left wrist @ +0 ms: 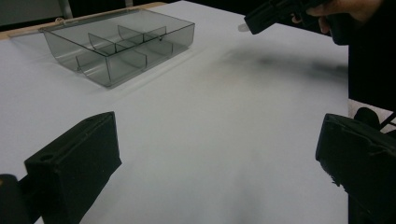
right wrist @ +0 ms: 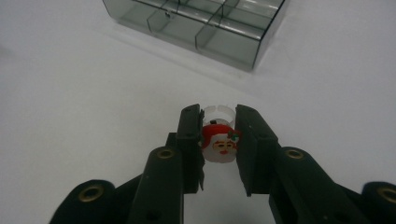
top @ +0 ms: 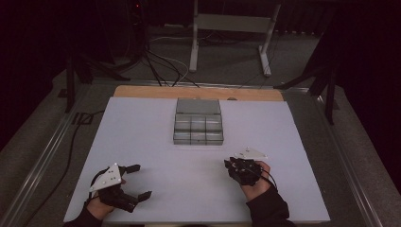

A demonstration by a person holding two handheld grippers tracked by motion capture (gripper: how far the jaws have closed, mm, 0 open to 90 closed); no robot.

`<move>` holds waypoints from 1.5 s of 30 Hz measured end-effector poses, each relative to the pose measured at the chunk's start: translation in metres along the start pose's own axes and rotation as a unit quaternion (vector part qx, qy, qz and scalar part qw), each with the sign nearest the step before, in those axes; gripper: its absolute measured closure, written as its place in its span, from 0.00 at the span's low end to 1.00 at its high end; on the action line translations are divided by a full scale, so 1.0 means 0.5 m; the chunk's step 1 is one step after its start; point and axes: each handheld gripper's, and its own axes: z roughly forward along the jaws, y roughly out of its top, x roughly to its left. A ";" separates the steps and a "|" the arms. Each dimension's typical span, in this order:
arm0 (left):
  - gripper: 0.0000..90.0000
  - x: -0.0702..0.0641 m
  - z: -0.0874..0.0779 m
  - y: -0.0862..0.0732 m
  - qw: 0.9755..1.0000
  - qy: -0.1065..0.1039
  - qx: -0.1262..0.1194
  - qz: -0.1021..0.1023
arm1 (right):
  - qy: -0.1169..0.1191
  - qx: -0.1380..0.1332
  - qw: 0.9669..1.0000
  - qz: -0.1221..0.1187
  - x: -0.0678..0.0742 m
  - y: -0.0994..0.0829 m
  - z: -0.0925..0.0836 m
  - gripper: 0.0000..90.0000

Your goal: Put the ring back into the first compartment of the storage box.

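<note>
My right gripper (right wrist: 218, 140) pinches one Santa ring (right wrist: 219, 142) at centre frame. My left gripper (top: 135, 182), lower left, gapes wide. One six-compartment clear box (top: 198, 128) sits top centre.

Bare white table (top: 189, 175) between hands; only the compartment box (top: 198, 122) (mid-table) obstructs.

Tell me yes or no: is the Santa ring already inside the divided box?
No. The right hand-held gripper holds the Santa ring between its jaws above the white table, short of the clear divided box.
</note>
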 end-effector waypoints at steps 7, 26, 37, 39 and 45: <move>0.01 0.000 0.000 -0.001 1.000 0.001 0.002 0.002 | 0.008 -0.004 1.000 -0.005 0.007 0.020 0.009 0.80; 0.01 0.001 0.000 -0.001 1.000 0.000 0.001 0.000 | 0.027 -0.009 0.999 -0.022 0.027 0.070 0.028 0.80; 0.01 0.001 -0.001 -0.001 1.000 0.000 0.001 0.000 | 0.033 -0.013 0.999 -0.031 0.035 0.103 0.039 0.80; 0.01 0.001 -0.001 0.000 1.000 -0.001 0.000 -0.001 | 0.032 -0.013 0.999 -0.034 0.037 0.110 0.041 0.80; 0.01 0.001 -0.001 -0.001 1.000 0.000 0.000 0.000 | 0.035 -0.018 0.998 -0.043 0.042 0.131 0.045 0.80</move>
